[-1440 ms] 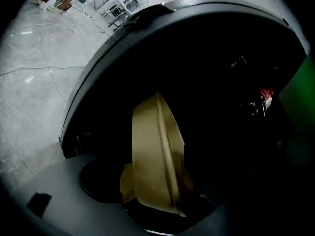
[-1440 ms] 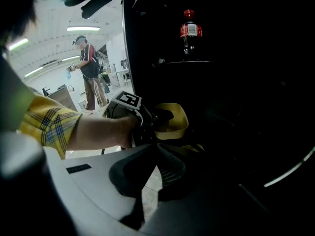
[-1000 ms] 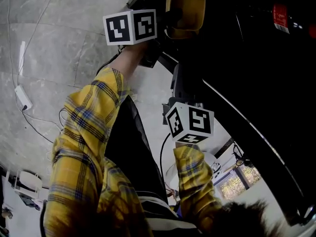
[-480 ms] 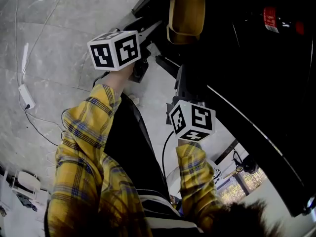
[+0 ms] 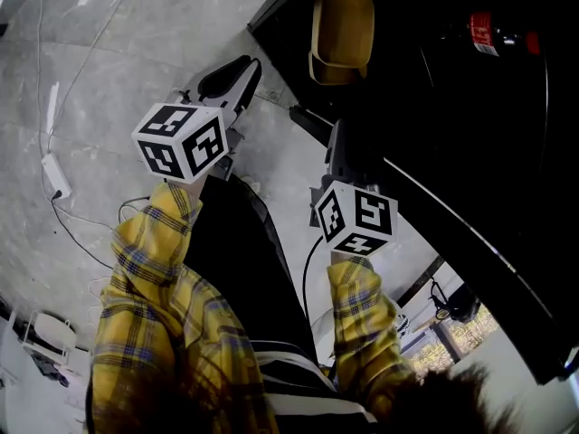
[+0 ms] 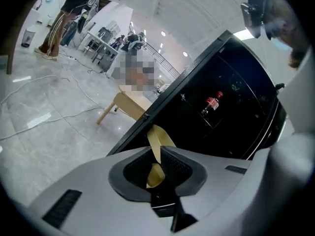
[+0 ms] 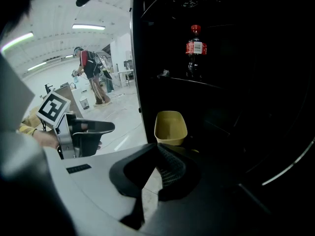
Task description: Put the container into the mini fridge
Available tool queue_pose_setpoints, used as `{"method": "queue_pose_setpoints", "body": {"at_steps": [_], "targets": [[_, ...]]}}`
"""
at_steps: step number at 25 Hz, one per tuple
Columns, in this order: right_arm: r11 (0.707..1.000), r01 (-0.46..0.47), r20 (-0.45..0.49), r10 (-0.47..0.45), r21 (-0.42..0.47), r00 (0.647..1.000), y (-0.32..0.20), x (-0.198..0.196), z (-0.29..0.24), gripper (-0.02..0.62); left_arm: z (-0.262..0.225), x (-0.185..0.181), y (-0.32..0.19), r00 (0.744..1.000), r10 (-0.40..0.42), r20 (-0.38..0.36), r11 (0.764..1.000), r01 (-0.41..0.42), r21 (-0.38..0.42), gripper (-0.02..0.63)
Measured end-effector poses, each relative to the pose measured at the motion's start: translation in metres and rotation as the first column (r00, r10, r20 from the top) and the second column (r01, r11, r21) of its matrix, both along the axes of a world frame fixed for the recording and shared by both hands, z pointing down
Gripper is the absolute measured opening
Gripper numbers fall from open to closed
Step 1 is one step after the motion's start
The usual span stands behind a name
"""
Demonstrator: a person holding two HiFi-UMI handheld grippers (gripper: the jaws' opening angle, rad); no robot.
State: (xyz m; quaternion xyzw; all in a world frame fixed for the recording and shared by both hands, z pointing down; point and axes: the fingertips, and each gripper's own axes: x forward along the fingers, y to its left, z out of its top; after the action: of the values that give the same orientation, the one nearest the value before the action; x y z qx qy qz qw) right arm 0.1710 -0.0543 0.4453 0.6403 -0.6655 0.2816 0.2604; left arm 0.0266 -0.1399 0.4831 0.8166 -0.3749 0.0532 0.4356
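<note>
black mini fridge [image 5: 470, 152] — yellow container [image 5: 342, 30] inside

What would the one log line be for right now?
container: in mini fridge, free | left gripper: outside fridge, jaws just closing, nothing between | right gripper: shut, empty

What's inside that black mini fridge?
A yellow container sits low inside, apparently empty, and a red-labelled bottle stands on the shelf above. The rest of the mini fridge is too dark to see.

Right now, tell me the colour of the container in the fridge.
Mustard yellow; the container shows best in the right gripper view.
</note>
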Motion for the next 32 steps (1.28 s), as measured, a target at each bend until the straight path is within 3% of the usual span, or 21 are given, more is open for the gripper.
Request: {"method": "queue_pose_setpoints", "body": {"at_steps": [14,21,32], "targets": [[1.0,0.009,-0.007,-0.009,-0.015,1.0,0.012,-0.007,-0.002,0.026,-0.016,-0.04,0.058,0.97,0.033,0.239,0.99,-0.064,0.124,0.037],[1.0,-0.002,0.005,0.003,-0.018,1.0,0.017,-0.011,-0.002,0.026,-0.031,-0.048,0.058,0.961,0.026,0.276,0.98,-0.078,0.181,0.035],[1.0,-0.017,0.009,0.017,-0.005,1.0,0.017,-0.02,-0.013,0.026,-0.039,-0.055,0.064,0.965,0.026,0.262,0.981,-0.075,0.179,0.034]]}}
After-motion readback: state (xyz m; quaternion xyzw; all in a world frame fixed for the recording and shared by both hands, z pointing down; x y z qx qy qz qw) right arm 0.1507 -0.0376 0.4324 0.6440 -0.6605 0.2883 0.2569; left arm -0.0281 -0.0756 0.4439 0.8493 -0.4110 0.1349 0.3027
